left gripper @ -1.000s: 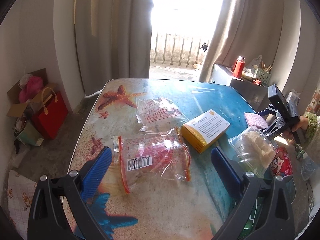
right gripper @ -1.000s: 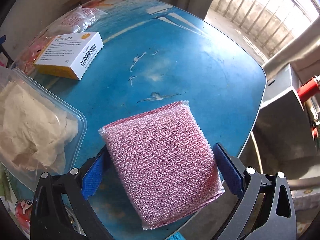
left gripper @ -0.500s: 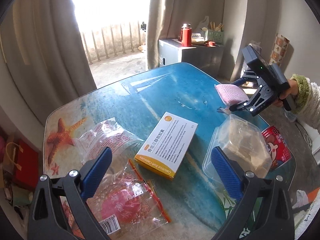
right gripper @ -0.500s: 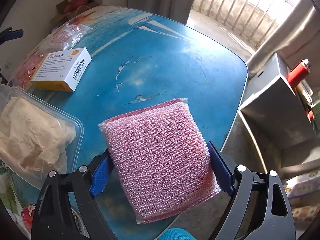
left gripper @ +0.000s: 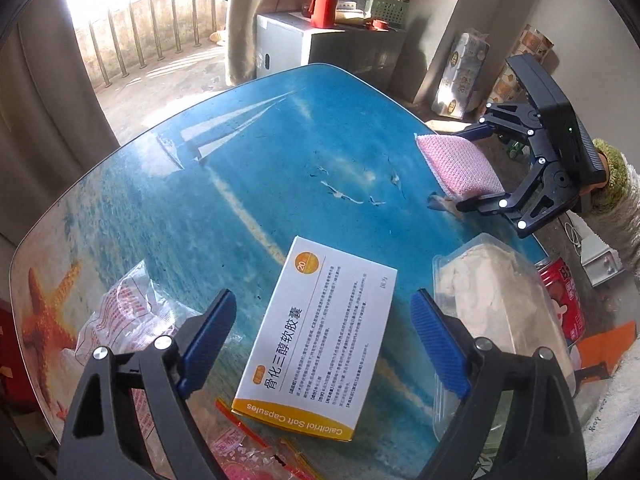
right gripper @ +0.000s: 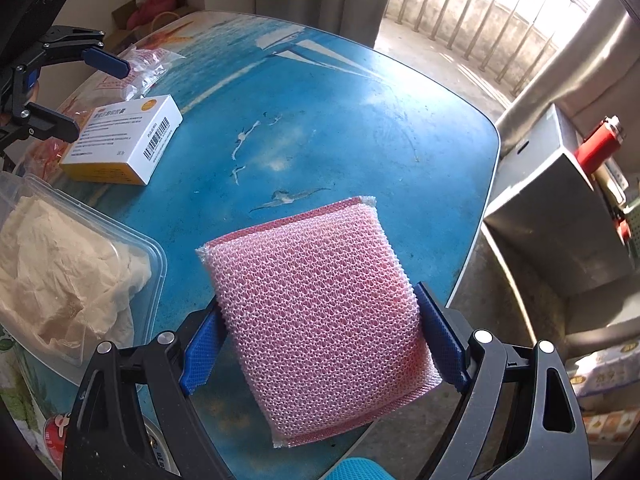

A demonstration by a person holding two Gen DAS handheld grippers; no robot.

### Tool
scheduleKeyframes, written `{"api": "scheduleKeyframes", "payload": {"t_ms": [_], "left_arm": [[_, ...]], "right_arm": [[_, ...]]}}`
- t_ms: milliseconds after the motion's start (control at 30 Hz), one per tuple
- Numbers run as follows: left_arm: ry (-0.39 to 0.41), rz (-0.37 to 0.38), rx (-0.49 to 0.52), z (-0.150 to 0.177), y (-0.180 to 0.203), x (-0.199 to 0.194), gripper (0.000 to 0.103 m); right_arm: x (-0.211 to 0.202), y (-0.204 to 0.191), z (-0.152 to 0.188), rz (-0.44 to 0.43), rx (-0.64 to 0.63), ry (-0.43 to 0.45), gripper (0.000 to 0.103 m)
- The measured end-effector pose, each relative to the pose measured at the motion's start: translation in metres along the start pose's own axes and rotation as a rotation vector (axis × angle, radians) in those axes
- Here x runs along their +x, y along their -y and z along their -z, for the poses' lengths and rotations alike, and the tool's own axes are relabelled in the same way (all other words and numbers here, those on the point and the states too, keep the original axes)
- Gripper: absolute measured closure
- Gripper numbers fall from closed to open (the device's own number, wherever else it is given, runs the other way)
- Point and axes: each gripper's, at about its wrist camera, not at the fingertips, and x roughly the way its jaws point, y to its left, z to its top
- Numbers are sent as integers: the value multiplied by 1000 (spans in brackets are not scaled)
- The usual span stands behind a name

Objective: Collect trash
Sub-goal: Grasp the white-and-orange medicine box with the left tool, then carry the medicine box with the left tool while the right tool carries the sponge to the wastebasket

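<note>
1. A blue sea-print surface is seen in a curtained room with a barred balcony behind.
2. The pink mesh scouring pad lies at the surface's edge, bracketed by the right hand-held gripper; its pads sit against the pad's sides, though a firm grip cannot be confirmed.
3. The left hand-held gripper, wide but just narrowing, is poised empty over the capsule box, beside the clear plastic tray.
4. The pick-up step is judged in hand; next, lowering and closing on the box would be called for.

Bright light is let in through a railing. Curtains are hung beside it. A grey cabinet is set nearby.
</note>
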Motion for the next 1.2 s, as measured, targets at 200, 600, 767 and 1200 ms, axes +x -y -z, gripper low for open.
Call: {"api": "scheduleKeyframes", "payload": {"t_ms": [200, 600, 767, 1200], "left_arm": [[-113, -7, 24, -2, 3, 26, 16], [-174, -71, 51, 0, 15, 43, 29], [-141, -93, 70, -2, 22, 43, 30], [142, -168, 9, -4, 30, -52, 30]], "right_arm": [[0, -1, -3, -8, 7, 15, 20], [1, -9, -1, 15, 17, 21, 20], [-8, -15, 0, 35, 22, 46, 21], [-74, -16, -7, 135, 101, 214, 23]]}}
